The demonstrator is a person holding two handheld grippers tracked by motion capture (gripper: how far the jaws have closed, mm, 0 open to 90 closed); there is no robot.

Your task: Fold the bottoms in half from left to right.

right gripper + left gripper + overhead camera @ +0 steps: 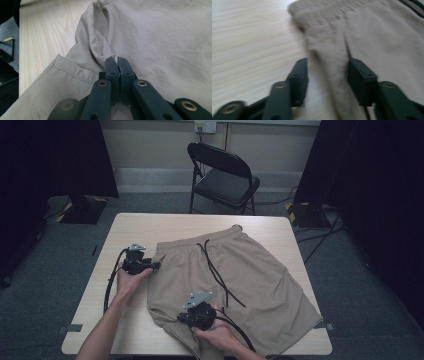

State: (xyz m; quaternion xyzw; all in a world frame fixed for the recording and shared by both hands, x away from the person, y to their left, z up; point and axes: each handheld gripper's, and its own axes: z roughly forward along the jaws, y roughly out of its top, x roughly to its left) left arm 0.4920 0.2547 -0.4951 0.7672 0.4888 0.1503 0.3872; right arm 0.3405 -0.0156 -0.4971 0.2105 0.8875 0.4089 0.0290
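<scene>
Beige shorts (pixel 250 270) lie flat on the wooden table (pixel 135 227), waistband toward the far side, with a black drawstring (pixel 216 270) trailing down the front. My left gripper (pixel 157 265) sits at the shorts' left side just below the waistband. In the left gripper view its jaws (pixel 327 72) stand apart around the folded side edge of the shorts (pixel 374 32), with a gap on the left pad's side. My right gripper (pixel 184 318) is at the near left leg hem. It (pixel 117 61) is shut on a pinched fold of the shorts (pixel 162 32).
A black folding chair (pixel 225 170) stands beyond the table's far edge. Dark curtains hang at both sides and cables run over the grey carpet at the right. Bare tabletop lies left of the shorts (pixel 107 285).
</scene>
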